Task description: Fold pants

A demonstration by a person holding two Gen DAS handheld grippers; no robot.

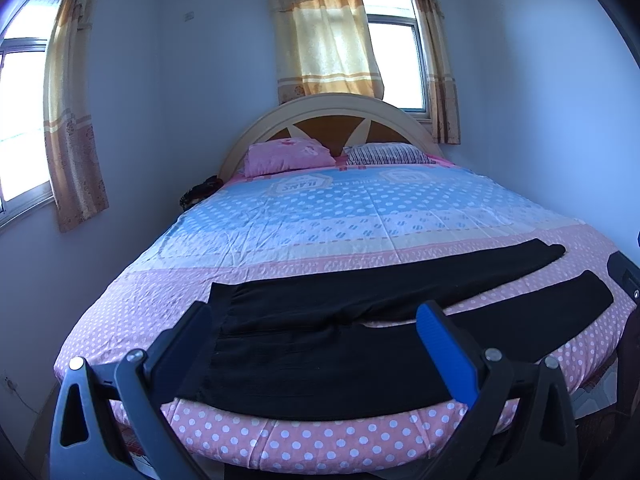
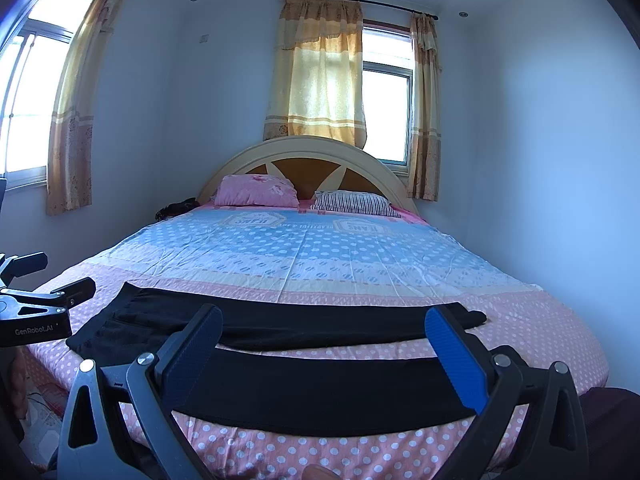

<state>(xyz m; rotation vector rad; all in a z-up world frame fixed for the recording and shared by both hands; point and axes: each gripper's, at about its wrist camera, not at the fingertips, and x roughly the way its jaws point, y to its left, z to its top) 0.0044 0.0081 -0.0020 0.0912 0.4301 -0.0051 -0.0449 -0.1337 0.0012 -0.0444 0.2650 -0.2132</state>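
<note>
Black pants (image 1: 320,344) lie spread flat across the near end of the bed (image 1: 320,216), waistband to the left, both legs running right and slightly apart. My left gripper (image 1: 316,316) hangs open above the waist part, nothing between its fingers. In the right wrist view the pants (image 2: 320,384) stretch across the foot of the bed (image 2: 320,252), and my right gripper (image 2: 324,320) stands open over the near leg, empty. The left gripper (image 2: 60,284) also shows at that view's left edge, beside the waistband.
A pink pillow (image 1: 286,156) and a striped pillow (image 1: 384,154) rest against the arched headboard (image 1: 328,108). Curtained windows (image 1: 396,52) sit behind and to the left. A dark bundle (image 1: 198,194) lies at the bed's left side. Walls close in on both sides.
</note>
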